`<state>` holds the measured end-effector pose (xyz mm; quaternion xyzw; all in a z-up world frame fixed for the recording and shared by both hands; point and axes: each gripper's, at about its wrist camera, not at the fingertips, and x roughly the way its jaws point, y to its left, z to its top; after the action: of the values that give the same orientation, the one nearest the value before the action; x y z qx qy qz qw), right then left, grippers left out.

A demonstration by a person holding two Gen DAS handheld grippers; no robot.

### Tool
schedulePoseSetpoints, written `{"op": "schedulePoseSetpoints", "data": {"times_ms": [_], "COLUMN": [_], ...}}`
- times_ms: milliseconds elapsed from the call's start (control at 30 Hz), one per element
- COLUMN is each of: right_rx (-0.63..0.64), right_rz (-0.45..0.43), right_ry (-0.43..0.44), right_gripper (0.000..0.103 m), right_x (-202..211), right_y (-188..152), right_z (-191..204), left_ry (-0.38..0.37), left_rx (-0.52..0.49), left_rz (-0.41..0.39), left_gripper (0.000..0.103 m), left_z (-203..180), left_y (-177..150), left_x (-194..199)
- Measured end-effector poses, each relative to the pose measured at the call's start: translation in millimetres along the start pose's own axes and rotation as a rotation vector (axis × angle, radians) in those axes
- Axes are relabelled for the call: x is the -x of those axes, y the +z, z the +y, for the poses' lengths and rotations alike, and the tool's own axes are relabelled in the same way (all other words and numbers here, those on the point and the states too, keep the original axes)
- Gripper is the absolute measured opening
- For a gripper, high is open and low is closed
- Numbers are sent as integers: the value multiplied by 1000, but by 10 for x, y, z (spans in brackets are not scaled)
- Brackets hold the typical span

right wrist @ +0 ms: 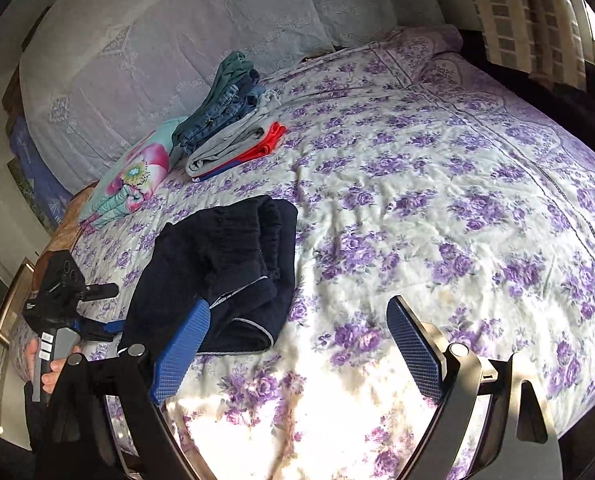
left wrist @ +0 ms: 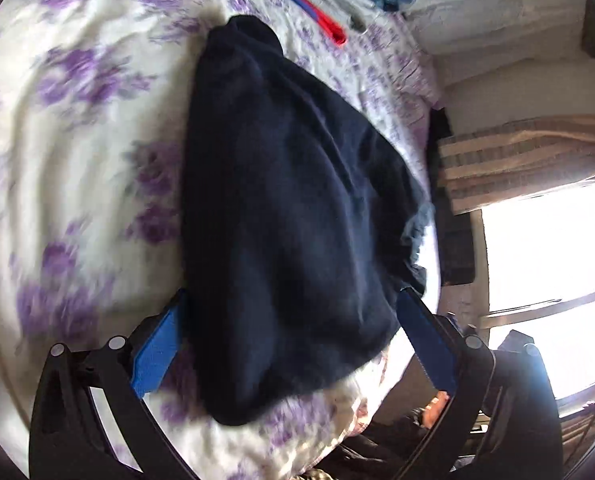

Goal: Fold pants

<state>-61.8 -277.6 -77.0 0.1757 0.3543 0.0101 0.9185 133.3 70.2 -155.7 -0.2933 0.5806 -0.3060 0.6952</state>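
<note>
Navy pants (right wrist: 233, 264) lie folded on the flowered bedspread (right wrist: 437, 208) — both grippers, left gripper (left wrist: 289, 340) and right gripper (right wrist: 297, 344), gape wide, empty; only the right wrist view shows the far folded-clothes stack (right wrist: 225, 120).

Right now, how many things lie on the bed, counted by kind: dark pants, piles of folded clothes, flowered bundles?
Navy pants: 1
Pile of folded clothes: 1
Turquoise-and-pink flowered bundle: 1
Total: 3
</note>
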Motion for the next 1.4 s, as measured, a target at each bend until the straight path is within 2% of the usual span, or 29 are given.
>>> {"op": "schedulePoseSetpoints", "data": {"times_ms": [133, 233, 267, 300, 367, 467, 567, 667, 700, 767, 800, 833, 867, 933, 1000, 1033, 1067, 1100, 1133, 1200, 1233, 1267, 1333, 1400], "right_rx": [-7, -9, -25, -46, -104, -156, -190, -195, -210, -198, -193, -198, -190, -156, -151, -151, -146, -118, -60, 93, 135, 152, 215, 260], "right_rz": [24, 83, 112, 137, 192, 251, 352, 453, 478, 441, 429, 419, 413, 423, 479, 468, 465, 442, 417, 330, 302, 291, 259, 267], "right_ry": [-2, 14, 35, 56, 115, 160, 228, 206, 217, 241, 263, 297, 295, 309, 327, 345, 328, 275, 254, 204, 226, 255, 272, 286], "right_gripper": [91, 91, 91, 91, 91, 91, 91, 91, 97, 100, 97, 88, 87, 87, 89, 90, 89, 68, 53, 43, 38, 37, 37, 37], "right_x": [-43, -185, -270, -346, -539, -889, -1267, -1638, -1736, -1750, -1739, -1713, -1692, -1681, -1825, -1847, -1847, -1807, -1746, -1470, -1312, -1199, -1003, -964], "right_y": [-36, -69, -69, -63, -5, 186, 309, 294, 262, 268, 264, 268, 272, 294, 285, 307, 321, 332, 333, 357, 391, 428, 534, 727], "right_z": [-7, 27, 27, 38, 33, 28, 54, 69, 61, 92, 122, 146, 176, 219, 202, 209, 247, 312, 429, 734, 867, 961, 1189, 1378], "left_ry": [66, 124, 165, 206, 261, 260, 234, 220, 217, 202, 198, 200, 209, 234, 249, 249, 249, 246, 246, 267, 264, 250, 228, 270], "left_rx": [-29, -93, -139, -174, -249, -284, -281, -288, -292, -293, -289, -288, -288, -300, -329, -331, -315, -294, -275, -290, -325, -343, -387, -432], "left_rz": [75, 67, 48, 28, -15, -44, -45, -42, -40, -36, -34, -33, -37, -56, -68, -69, -67, -64, -70, -110, -138, -147, -155, -171], "left_gripper": [98, 97, 93, 84, 78, 73, 71, 71, 71, 72, 72, 72, 72, 72, 70, 70, 71, 70, 67, 46, 42, 32, 29, 29], "left_z": [-129, -246, -295, -320, -374, -330, -252, -180, -191, -199, -192, -200, -213, -256, -324, -337, -325, -307, -299, -387, -484, -551, -776, -1020], "left_y": [364, 385, 324, 289, 182, 137, 145, 108, 117, 138, 132, 134, 127, 79, 24, 15, 29, 46, 57, 16, -30, -54, -91, -11], "left_x": [-270, -312, -320, -309, -281, -217, -179, -137, -144, -173, -172, -175, -172, -161, -156, -163, -177, -182, -165, -35, 79, 147, 334, 484]}}
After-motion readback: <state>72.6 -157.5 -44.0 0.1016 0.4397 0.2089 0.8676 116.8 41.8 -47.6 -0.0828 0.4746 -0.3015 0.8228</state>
